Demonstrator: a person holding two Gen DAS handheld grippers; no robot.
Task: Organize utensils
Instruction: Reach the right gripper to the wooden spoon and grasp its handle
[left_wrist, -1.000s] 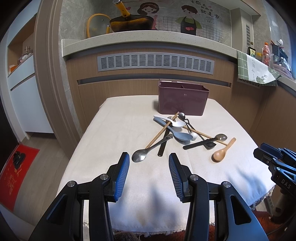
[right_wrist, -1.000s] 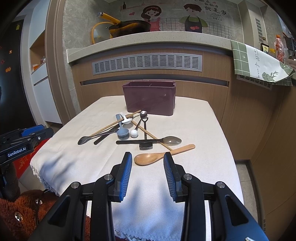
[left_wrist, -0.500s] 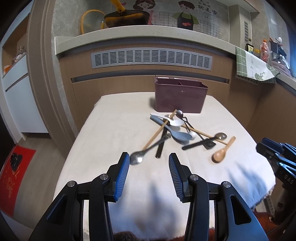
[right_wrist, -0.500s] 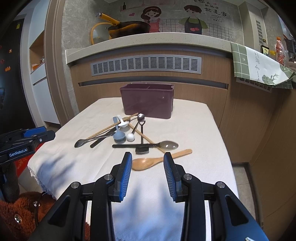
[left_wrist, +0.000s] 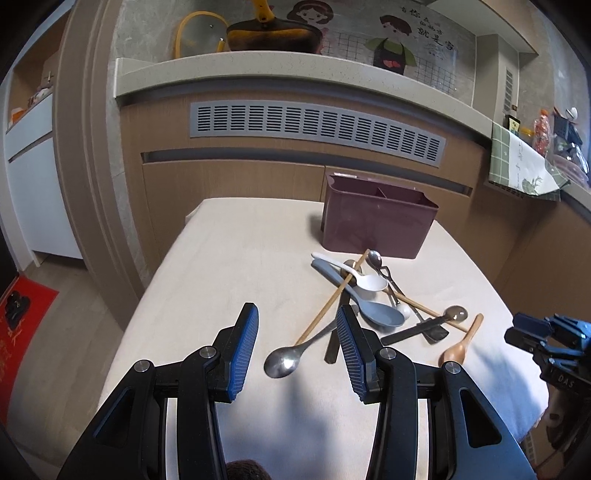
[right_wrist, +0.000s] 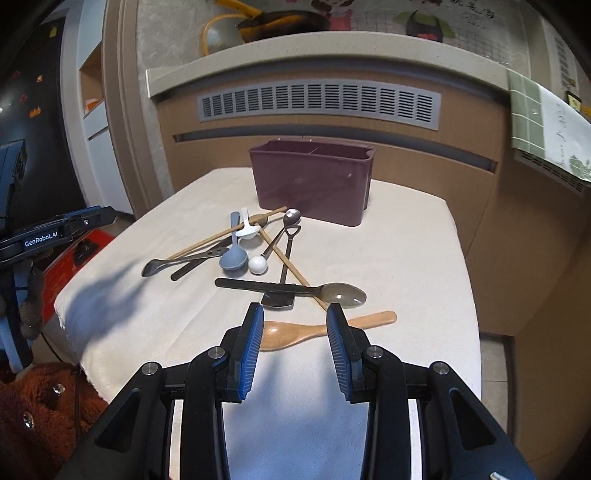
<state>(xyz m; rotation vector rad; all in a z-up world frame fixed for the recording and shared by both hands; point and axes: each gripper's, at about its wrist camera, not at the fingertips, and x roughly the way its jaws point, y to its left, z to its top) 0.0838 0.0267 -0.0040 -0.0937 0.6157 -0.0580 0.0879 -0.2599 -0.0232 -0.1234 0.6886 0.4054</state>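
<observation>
A heap of utensils lies on the cloth-covered table (left_wrist: 229, 266): a steel spoon (left_wrist: 284, 360), wooden chopsticks (left_wrist: 332, 299), a grey-blue spoon (left_wrist: 376, 312), a white spoon (left_wrist: 365, 280) and a small wooden spoon (left_wrist: 460, 345). Behind them stands a maroon divided utensil box (left_wrist: 373, 225). My left gripper (left_wrist: 297, 338) is open, its fingers either side of the steel spoon's bowl but above the table. My right gripper (right_wrist: 295, 326) is open over the wooden spoon (right_wrist: 299, 332), close by a black-handled spoon (right_wrist: 295, 290). The maroon box (right_wrist: 314, 184) sits beyond.
A counter ledge (left_wrist: 295, 70) with a vent panel rises behind the table. A green checked cloth (left_wrist: 517, 166) hangs at the right. A red mat (left_wrist: 22, 325) lies on the floor at left, and a brown furry thing (right_wrist: 40, 406) sits beside the table's near corner.
Both grippers have moved forward toward the utensil heap. The steel spoon now lies between the left fingers in the picture, and the wooden spoon between the right ones. Jaws unchanged.
</observation>
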